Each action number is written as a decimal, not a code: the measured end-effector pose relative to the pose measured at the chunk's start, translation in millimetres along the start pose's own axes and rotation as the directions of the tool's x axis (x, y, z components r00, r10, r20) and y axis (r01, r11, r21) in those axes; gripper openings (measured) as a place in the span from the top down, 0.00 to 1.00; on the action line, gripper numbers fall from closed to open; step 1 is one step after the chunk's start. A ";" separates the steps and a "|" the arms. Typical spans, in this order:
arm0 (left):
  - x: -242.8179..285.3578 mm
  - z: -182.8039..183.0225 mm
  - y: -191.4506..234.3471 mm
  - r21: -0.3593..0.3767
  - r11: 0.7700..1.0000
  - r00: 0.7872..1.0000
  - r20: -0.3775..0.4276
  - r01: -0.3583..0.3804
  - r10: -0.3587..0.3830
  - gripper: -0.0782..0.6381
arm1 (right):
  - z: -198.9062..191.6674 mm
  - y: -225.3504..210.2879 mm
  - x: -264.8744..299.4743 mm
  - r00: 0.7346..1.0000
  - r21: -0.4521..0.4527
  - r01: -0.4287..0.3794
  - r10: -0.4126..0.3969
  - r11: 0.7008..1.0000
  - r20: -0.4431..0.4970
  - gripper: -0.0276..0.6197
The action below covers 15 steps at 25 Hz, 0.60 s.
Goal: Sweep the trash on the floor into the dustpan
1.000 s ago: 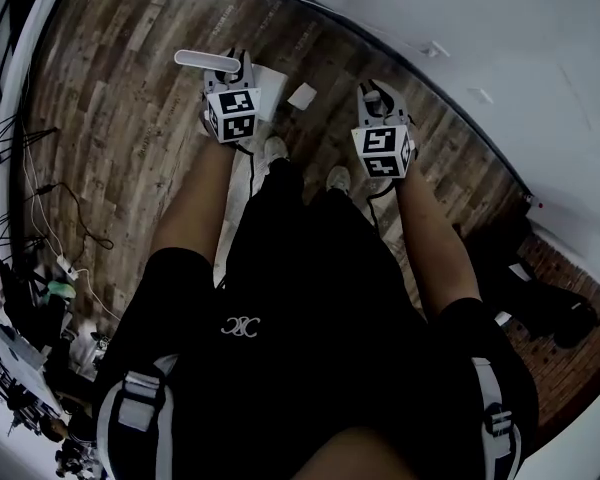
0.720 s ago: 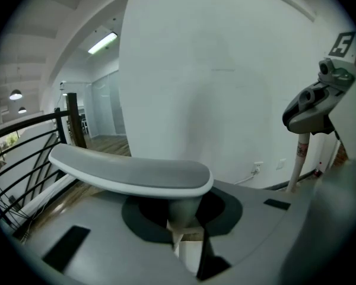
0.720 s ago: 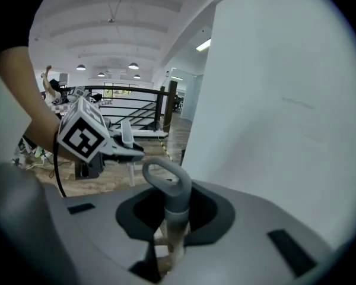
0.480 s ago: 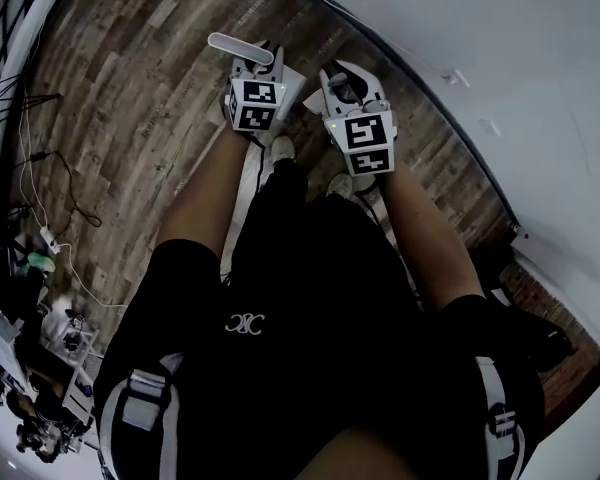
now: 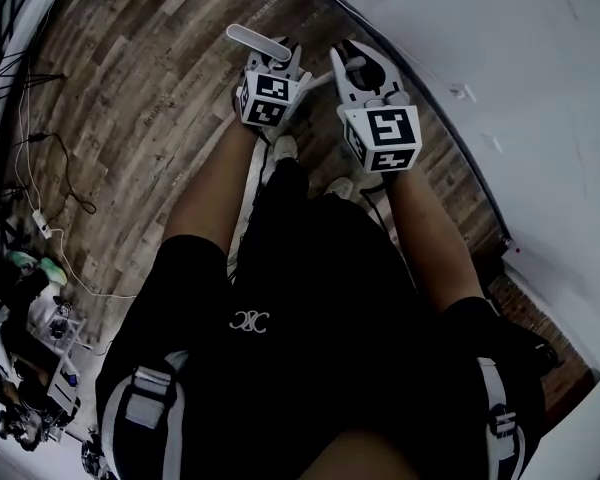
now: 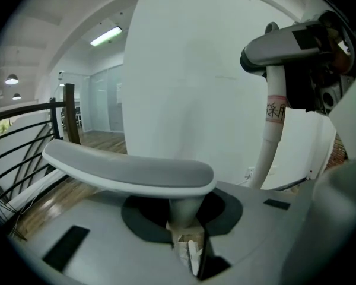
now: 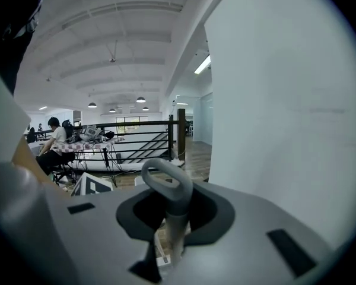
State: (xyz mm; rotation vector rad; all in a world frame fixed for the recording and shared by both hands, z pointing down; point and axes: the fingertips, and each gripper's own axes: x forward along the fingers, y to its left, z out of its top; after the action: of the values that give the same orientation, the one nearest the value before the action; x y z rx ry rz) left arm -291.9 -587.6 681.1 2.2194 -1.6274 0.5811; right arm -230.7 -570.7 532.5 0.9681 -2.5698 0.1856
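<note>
In the head view my left gripper (image 5: 270, 64) is shut on a pole topped by a flat grey-white grip (image 5: 257, 40). In the left gripper view that grip (image 6: 130, 170) spreads over the jaws and its stem (image 6: 184, 209) is clamped between them. Close to its right, my right gripper (image 5: 359, 70) is shut on a second pole ending in a grey loop handle (image 7: 168, 184). The loop handle and its white pole (image 6: 273, 129) also show at the upper right of the left gripper view. The poles' lower ends, the dustpan and any trash are hidden.
Wood-plank floor (image 5: 130, 98) lies ahead, with a white wall (image 5: 540, 88) at right. Cables (image 5: 50, 198) and clutter sit at the left. The person's shoes (image 5: 283, 148) stand below the grippers. A black railing (image 7: 124, 141) and a table with a seated person (image 7: 53, 144) are far off.
Both grippers have risen and drawn close together, each still clamped on its pole. The white scrap seen on the floor between them a second ago is now covered.
</note>
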 end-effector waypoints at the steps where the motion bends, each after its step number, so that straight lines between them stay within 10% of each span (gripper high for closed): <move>1: 0.1 0.3 -0.5 0.001 1.000 1.000 -0.001 0.001 -0.001 0.79 | 4.0 -0.9 -2.3 1.000 -0.002 0.005 -0.005 1.000 0.005 0.85; 15: -4.2 25.4 -1.2 0.003 0.999 0.996 -0.080 -0.039 0.039 0.80 | 37.0 -54.0 -94.9 0.992 0.018 0.124 -0.125 0.992 0.019 0.85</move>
State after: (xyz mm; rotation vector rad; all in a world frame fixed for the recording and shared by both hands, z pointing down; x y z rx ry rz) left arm -288.6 -596.2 657.1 2.1411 -1.6339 0.6734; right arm -141.5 -563.2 460.0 1.1380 -2.5200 0.1641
